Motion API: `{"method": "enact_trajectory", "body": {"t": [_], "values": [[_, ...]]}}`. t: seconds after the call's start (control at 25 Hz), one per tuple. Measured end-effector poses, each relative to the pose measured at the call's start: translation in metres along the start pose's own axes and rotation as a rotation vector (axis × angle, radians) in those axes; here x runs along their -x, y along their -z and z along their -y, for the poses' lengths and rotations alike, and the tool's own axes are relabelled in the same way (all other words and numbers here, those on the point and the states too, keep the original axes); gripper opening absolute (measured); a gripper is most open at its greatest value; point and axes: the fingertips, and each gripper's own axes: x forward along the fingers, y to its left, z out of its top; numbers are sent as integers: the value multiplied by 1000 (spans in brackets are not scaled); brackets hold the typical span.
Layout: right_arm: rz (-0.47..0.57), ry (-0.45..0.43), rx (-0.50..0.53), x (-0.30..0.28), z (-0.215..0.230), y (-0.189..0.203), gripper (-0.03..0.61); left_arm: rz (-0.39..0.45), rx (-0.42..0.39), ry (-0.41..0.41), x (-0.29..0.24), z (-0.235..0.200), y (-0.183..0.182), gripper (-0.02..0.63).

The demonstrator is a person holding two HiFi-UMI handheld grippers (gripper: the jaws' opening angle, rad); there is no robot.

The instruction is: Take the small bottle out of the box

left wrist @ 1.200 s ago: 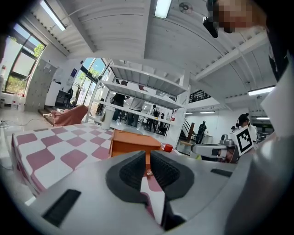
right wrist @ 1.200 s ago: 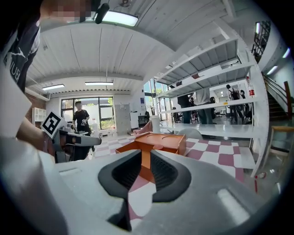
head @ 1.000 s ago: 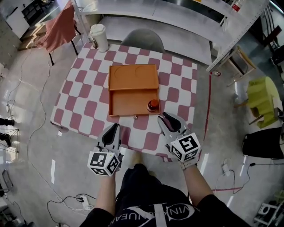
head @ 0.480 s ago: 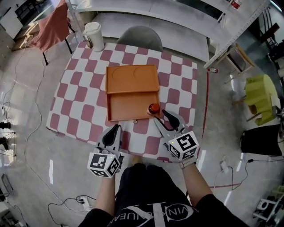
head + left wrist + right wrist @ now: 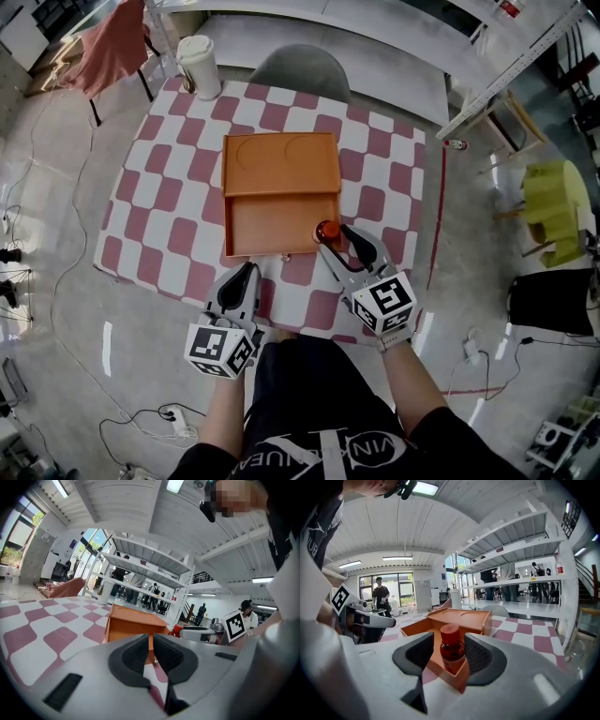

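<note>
**A:** Surroundings, left to right, quick.

**B:** Red-and-white checked table (image 5: 155, 220). A white lidded cup (image 5: 199, 64) sits on its far left corner, well apart from the rest. A grey chair (image 5: 302, 75) stands at the far edge. My left gripper (image 5: 151, 648) hangs over the near edge, left of the box. Its jaws are almost together with only a sliver between them, and nothing is in them. The orange box (image 5: 272, 225) is mid-table, with a flat top with two round dents at the back and an open tray part in front. Off right on the floor there's a yellow-green seat (image 5: 551, 211), well apart from the table.

**A:** Anything in the way?

**B:** Only the box's own near right corner. In the right gripper view that corner points at me, low between the jaws, and its walls hide the bottle's foot.

**A:** And the bottle?

**B:** The small bottle (image 5: 327, 230) stands upright inside the tray's near right corner. It has a red cap and a dark amber-red body. My right gripper (image 5: 450, 654) has just been opening its jaws. They're wide apart now, one pad on each side of the bottle with a gap on both sides, so there's no grip.
</note>
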Motion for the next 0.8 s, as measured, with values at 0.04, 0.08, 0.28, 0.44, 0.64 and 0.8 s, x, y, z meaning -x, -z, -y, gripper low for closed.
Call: {"method": "enact_trajectory", "body": {"t": [0.04, 0.08, 0.28, 0.44, 0.64, 0.8], "values": [[-1, -5, 8, -2, 0, 0, 186, -3, 1, -3, 0, -1, 1, 32], [-3, -11, 17, -3, 0, 1, 186, -5, 3, -9, 0, -2, 2, 32], [-4, -24, 41, -8, 0, 0, 186, -11, 13, -27, 1, -7, 5, 32], [1, -25, 49, -9, 2, 1, 186, -11, 17, -36, 0, -11, 6, 32], [9, -19, 71, -12, 3, 1, 186, -13, 25, -33, -2, -10, 8, 32], [11, -12, 90, -14, 3, 1, 186, -16, 32, -33, -2, -8, 11, 32]]}}
